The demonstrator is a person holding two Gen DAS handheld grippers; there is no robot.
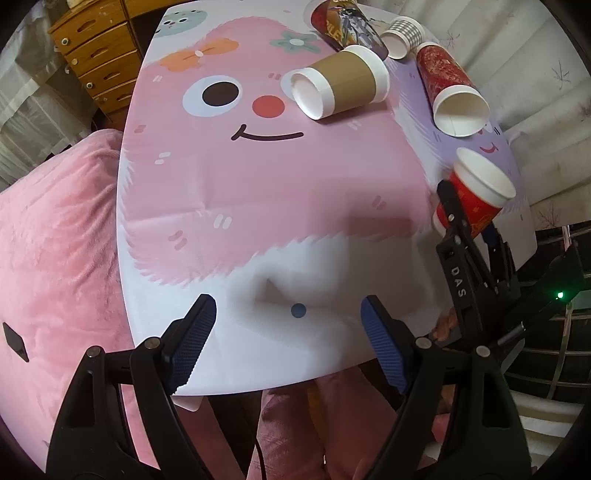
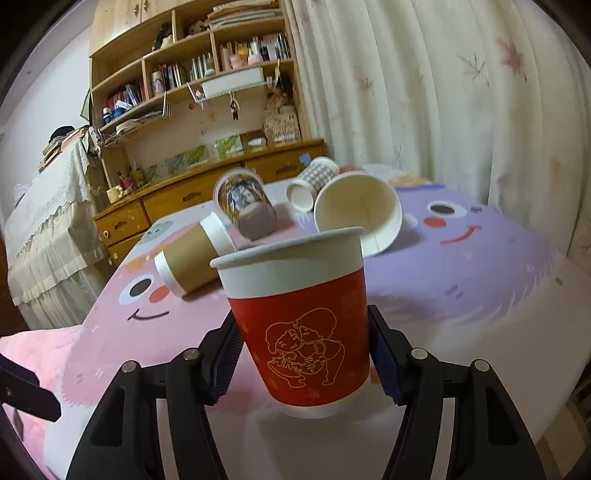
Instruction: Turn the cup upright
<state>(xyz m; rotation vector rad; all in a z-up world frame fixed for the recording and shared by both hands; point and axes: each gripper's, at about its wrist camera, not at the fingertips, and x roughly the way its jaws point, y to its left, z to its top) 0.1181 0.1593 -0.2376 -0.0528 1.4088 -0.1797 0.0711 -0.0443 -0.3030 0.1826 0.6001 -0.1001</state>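
Note:
My right gripper (image 2: 303, 354) is shut on a red paper cup (image 2: 303, 325) with a gold drawing, rim up and slightly tilted, its base close to the tablecloth. The same cup (image 1: 476, 192) shows in the left wrist view at the table's right edge, held by the right gripper (image 1: 469, 225). My left gripper (image 1: 288, 332) is open and empty above the table's near edge. Several cups lie on their sides further back: a brown-sleeved cup (image 1: 343, 81), a red patterned cup (image 1: 450, 88), a picture-printed cup (image 1: 343, 22) and a small checked cup (image 1: 402, 37).
The table wears a pink and purple cartoon cloth (image 1: 258, 192). A pink plush cushion (image 1: 55, 240) lies left of it. A wooden drawer unit (image 1: 96, 55) and bookshelf (image 2: 192, 74) stand behind. Curtains (image 2: 443, 92) hang on the right.

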